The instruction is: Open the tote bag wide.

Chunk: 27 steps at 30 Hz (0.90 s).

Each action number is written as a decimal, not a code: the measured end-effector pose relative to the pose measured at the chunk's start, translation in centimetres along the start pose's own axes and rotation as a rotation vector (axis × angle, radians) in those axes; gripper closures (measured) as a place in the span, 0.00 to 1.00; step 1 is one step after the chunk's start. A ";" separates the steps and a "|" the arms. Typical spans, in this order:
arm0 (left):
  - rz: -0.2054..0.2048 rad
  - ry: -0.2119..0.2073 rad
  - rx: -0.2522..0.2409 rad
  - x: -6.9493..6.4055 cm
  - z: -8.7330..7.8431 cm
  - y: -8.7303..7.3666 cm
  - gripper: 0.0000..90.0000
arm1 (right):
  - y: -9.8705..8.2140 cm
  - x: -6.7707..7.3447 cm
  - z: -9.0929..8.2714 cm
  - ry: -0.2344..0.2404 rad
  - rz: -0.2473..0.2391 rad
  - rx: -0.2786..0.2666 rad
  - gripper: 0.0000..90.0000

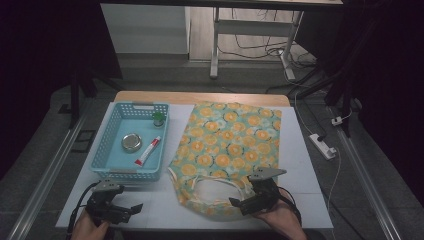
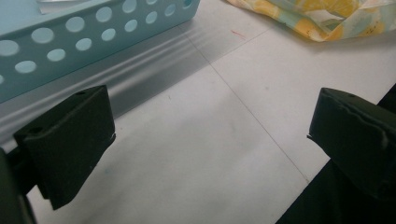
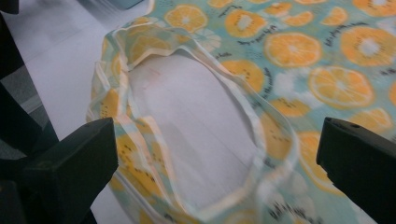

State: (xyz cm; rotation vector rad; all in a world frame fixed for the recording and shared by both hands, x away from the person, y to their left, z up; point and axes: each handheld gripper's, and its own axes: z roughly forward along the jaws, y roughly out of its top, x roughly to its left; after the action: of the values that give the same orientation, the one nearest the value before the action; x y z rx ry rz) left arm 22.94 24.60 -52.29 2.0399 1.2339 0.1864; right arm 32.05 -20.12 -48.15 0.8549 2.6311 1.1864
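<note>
A cloth bag [image 1: 230, 145] printed with orange slices lies flat on the white table top [image 1: 305, 165], its handle loops [image 1: 215, 187] toward the near edge. My right gripper [image 1: 246, 201] hovers over those handles [image 3: 196, 135], jaws wide apart and empty. A light blue perforated basket [image 1: 107, 150] sits to the left and holds a round metal tin [image 1: 131, 142], a red and white tube [image 1: 148, 151] and a small green-capped item [image 1: 158, 118]. My left gripper [image 1: 129, 209] is open over bare table [image 2: 210, 154] just in front of the basket [image 2: 79, 37].
A white power strip [image 1: 322, 145] with a cable lies at the table's right edge. Beyond the table's wooden far edge [image 1: 200, 97] are desk legs and cables on the floor. Metal rails run along both sides.
</note>
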 end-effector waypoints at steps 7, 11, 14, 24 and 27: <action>0.000 -0.003 0.000 0.0 0.0 0.0 0.01 | 0.4 0.7 1.7 0.012 -0.030 0.032 0.00; 0.002 -0.001 0.001 0.0 0.0 0.0 0.01 | 0.3 1.2 2.5 0.021 -0.054 0.060 0.00; 0.002 -0.003 0.001 0.0 0.0 0.0 0.01 | 0.1 1.6 3.0 0.024 -0.080 0.083 0.01; 0.004 -0.004 0.003 0.0 0.0 0.0 0.01 | -0.4 2.6 3.6 0.081 -0.158 0.141 0.36; 0.004 -0.004 0.003 0.0 0.0 0.0 0.01 | -0.3 2.6 3.4 0.125 -0.167 0.139 0.57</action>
State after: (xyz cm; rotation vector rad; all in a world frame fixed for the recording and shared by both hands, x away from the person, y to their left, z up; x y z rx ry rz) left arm 22.96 24.58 -52.32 2.0450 1.2284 0.1824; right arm 30.94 -16.64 -50.40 0.5841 2.8475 1.0585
